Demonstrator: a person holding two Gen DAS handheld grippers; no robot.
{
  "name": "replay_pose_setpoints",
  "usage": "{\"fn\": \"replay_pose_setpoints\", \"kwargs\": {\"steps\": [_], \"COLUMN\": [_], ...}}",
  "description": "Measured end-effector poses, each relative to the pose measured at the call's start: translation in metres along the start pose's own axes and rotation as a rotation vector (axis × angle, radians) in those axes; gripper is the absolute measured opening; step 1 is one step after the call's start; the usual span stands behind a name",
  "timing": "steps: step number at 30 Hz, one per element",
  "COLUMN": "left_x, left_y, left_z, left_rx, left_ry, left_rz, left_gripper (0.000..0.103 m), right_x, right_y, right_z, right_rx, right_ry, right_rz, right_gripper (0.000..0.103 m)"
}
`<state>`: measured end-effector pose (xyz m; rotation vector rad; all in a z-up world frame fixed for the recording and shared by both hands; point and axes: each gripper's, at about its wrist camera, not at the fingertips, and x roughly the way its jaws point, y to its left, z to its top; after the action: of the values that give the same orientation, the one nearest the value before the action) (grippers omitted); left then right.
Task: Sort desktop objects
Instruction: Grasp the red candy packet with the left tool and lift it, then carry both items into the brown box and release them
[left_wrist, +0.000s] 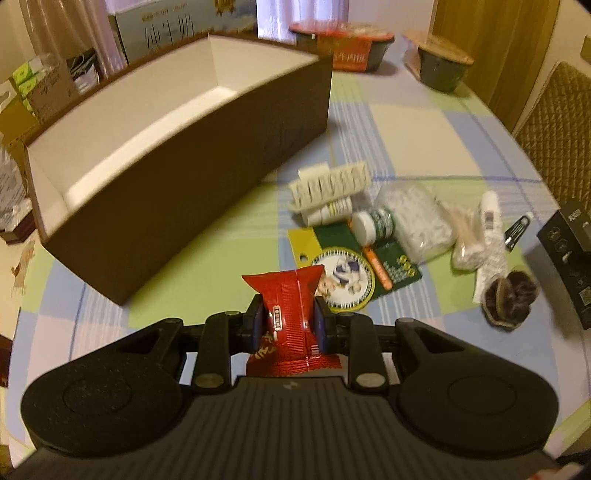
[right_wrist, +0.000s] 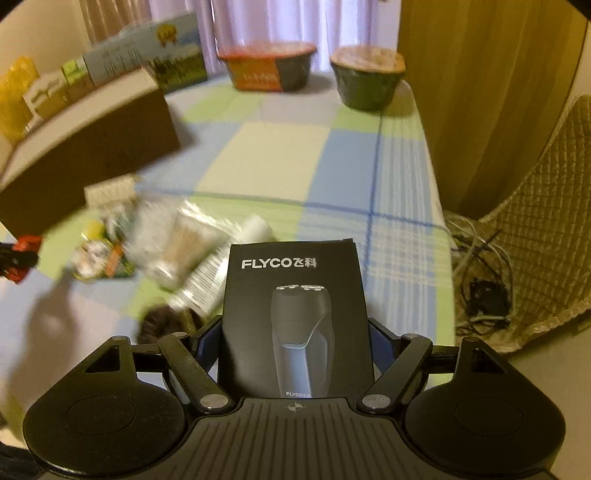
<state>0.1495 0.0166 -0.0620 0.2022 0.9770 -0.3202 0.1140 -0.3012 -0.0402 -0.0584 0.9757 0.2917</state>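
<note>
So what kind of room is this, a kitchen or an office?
Probably a home dining room: a table under a checked tablecloth, instant noodle bowls at its far end, curtains behind, and a padded chair.

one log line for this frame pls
left gripper: shut on red packet | right gripper: shut on black shaver box | brown box: empty

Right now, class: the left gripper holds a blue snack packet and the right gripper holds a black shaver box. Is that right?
Not quite. The packet in the left gripper is red, as the left wrist view shows. The right gripper does hold the black shaver box.
</note>
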Motion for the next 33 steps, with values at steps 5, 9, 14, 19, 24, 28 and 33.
{"fn": "replay_pose_setpoints", "kwargs": {"steps": [5, 9, 14, 19, 24, 28, 33], "left_x": [-0.025, -0.044, -0.056, -0.056, -0.048, -0.033, -0.008], "left_y": [0.017, 0.036, 0.064, 0.092, 0.121, 0.142, 0.165], "left_z": [0.013, 0.026, 0.045, 0.065, 0.084, 0.100, 0.112], "left_rx": [-0.021, -0.049, -0.097, -0.136, -0.187, -0.224, -0.266], "left_ry": [-0.071, -0.129, -0.188, -0.226, -0.235, -0.225, -0.189], "left_rz": [-0.006, -0.004, -0.001, 0.026, 0.041, 0.058, 0.097], "left_gripper": [0.022, 0.022, 0.022, 0.022, 0.022, 0.022, 0.022], "right_x": [-0.014, -0.015, -0.010, 0.004, 0.025, 0.047, 0.086], "right_y": [0.034, 0.068, 0.113, 0.159, 0.203, 0.230, 0.256], "right_z": [0.029, 0.058, 0.100, 0.142, 0.192, 0.228, 0.262], "right_rx": [-0.042, -0.099, -0.183, -0.266, -0.323, -0.367, -0.406], "right_ry": [-0.063, -0.095, -0.140, -0.190, -0.225, -0.246, -0.246], "right_rz": [0.073, 0.150, 0.241, 0.316, 0.379, 0.370, 0.336], "right_gripper": [0.076, 0.076, 0.076, 0.076, 0.076, 0.076, 0.076]}}
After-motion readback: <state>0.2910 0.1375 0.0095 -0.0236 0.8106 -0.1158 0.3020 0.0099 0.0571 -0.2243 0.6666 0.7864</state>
